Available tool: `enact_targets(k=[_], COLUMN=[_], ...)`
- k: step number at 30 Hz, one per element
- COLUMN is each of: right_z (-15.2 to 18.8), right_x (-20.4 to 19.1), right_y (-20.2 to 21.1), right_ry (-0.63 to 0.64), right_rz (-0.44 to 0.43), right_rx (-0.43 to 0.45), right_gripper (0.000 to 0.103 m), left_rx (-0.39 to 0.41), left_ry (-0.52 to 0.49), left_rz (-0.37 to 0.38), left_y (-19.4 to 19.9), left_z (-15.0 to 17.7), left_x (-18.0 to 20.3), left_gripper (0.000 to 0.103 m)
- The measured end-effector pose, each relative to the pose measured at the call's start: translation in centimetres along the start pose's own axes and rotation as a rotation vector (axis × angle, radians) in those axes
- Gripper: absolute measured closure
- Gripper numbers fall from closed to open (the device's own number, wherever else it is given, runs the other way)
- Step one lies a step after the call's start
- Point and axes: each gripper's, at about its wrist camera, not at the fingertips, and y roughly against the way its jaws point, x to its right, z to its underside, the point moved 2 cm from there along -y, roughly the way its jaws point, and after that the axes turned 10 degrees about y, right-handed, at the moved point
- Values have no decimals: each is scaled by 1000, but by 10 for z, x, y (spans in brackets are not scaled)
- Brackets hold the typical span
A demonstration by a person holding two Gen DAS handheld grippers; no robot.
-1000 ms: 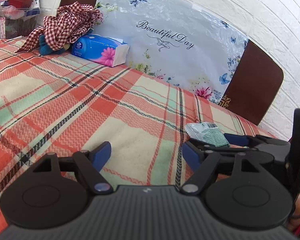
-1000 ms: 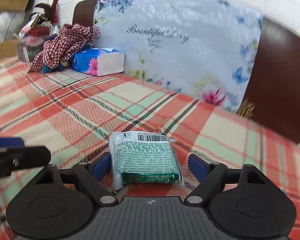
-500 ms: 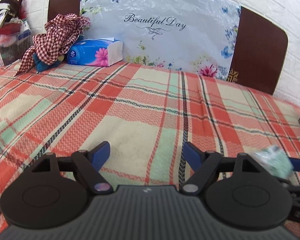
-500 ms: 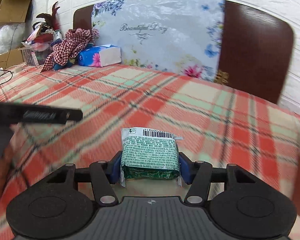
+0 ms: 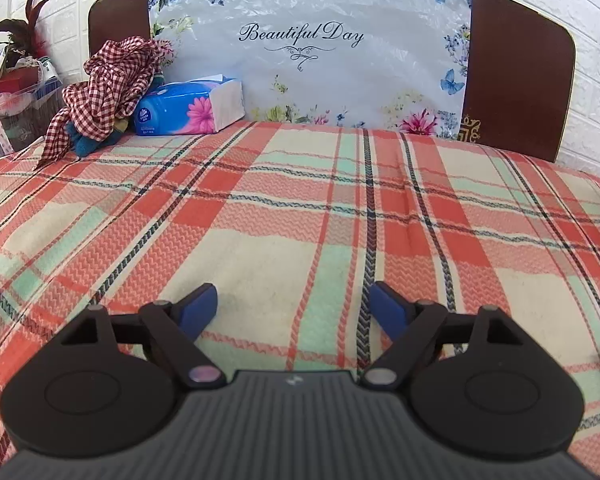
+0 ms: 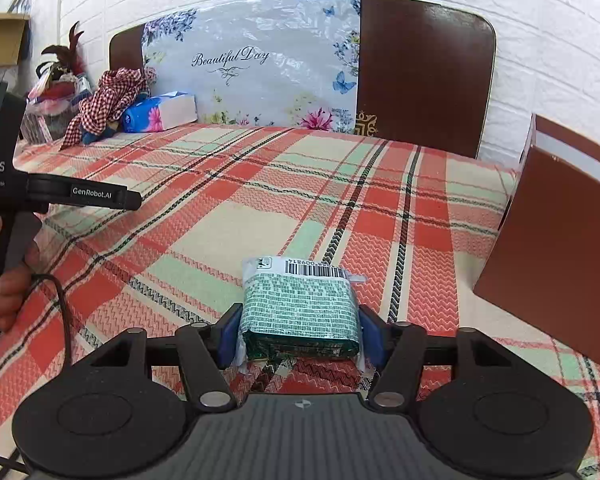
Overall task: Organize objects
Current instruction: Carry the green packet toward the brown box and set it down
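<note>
My left tongs (image 5: 294, 306) hang wide apart over the plaid bedspread (image 5: 300, 208), gripping nothing. Far back on the left, a checked cloth (image 5: 108, 88) lies against a blue tissue pack (image 5: 188, 110) at the headboard. My right tongs (image 6: 300, 330) are closed against both sides of a green packet (image 6: 300, 312), barcode end away from me. A brown box (image 6: 556, 248) stands to the right.

- The plaid bedspread (image 5: 300, 216) is orange-red, cream and mint green with dark lines.
- At its far edge, the headboard (image 6: 424, 72) is dark brown.
- The tissue pack (image 5: 188, 110) is blue with a pink flower.
- The cloth (image 5: 108, 88) beside it is red-and-white gingham.
- The packet (image 6: 300, 312) is green with white print.
- The right gripper (image 6: 300, 334) has blue pads on black.
</note>
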Motion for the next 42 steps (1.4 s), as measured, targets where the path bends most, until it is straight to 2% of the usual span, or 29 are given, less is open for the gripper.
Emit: enact_targets(k=[6,21,42], right_z=[2,2,3], right_x=[2,4,6], right_y=[1,0,0], right_ry=[-16,-34,-44], right_rz=[17,20,13], right_rx=[-6,-17,-23], right_gripper=[35,24,16], left_rx=[-2,-2,-2], left_ry=[1,2,1], left_rz=[1,-2,-3], left_y=[0,0,0], left_z=[0,0,0], left_x=[0,0,0], left_gripper=[15,14,13])
